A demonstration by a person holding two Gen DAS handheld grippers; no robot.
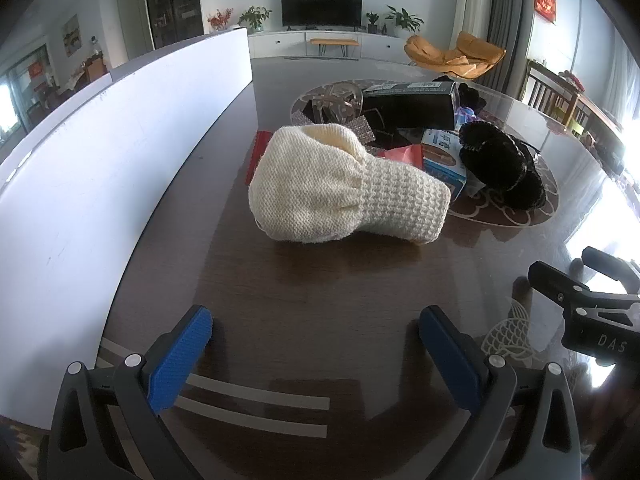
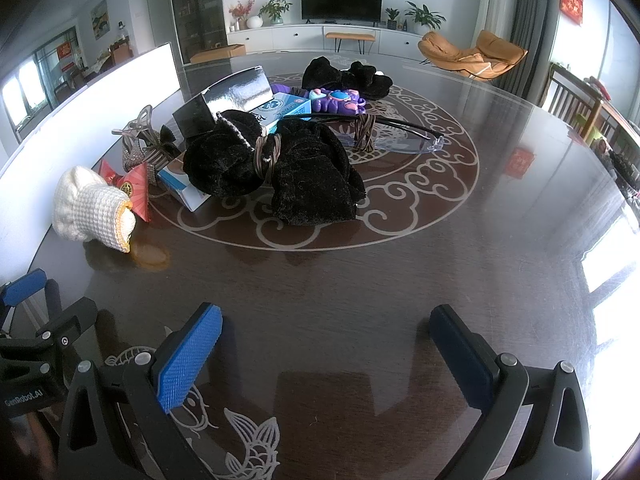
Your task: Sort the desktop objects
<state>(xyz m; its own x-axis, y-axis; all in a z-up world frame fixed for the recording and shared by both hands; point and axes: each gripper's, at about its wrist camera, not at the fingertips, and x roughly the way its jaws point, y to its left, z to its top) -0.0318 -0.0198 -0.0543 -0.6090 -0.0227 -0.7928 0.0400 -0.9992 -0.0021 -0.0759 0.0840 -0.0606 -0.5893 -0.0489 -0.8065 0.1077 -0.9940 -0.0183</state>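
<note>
A cream knitted hat (image 1: 336, 188) (image 2: 90, 208) lies on the dark table just ahead of my left gripper (image 1: 316, 324), which is open and empty. Behind the hat is a pile: a black fuzzy bow (image 2: 276, 168) (image 1: 500, 164), a blue-and-white box (image 2: 286, 110) (image 1: 444, 160), a black box (image 1: 412, 104) (image 2: 236, 92), a red folded fan (image 2: 128, 188), a purple toy (image 2: 338, 100), clear glasses (image 2: 404, 136) and a clear hair claw (image 2: 138, 132). My right gripper (image 2: 326, 328) is open with nothing in it, well short of the pile. Its body shows at the right edge (image 1: 588, 300).
A long white box wall (image 1: 100, 168) (image 2: 80, 108) runs along the table's left side. The round glossy table's edge (image 2: 580, 128) curves on the right. A second black fuzzy item (image 2: 344, 76) lies at the pile's far side.
</note>
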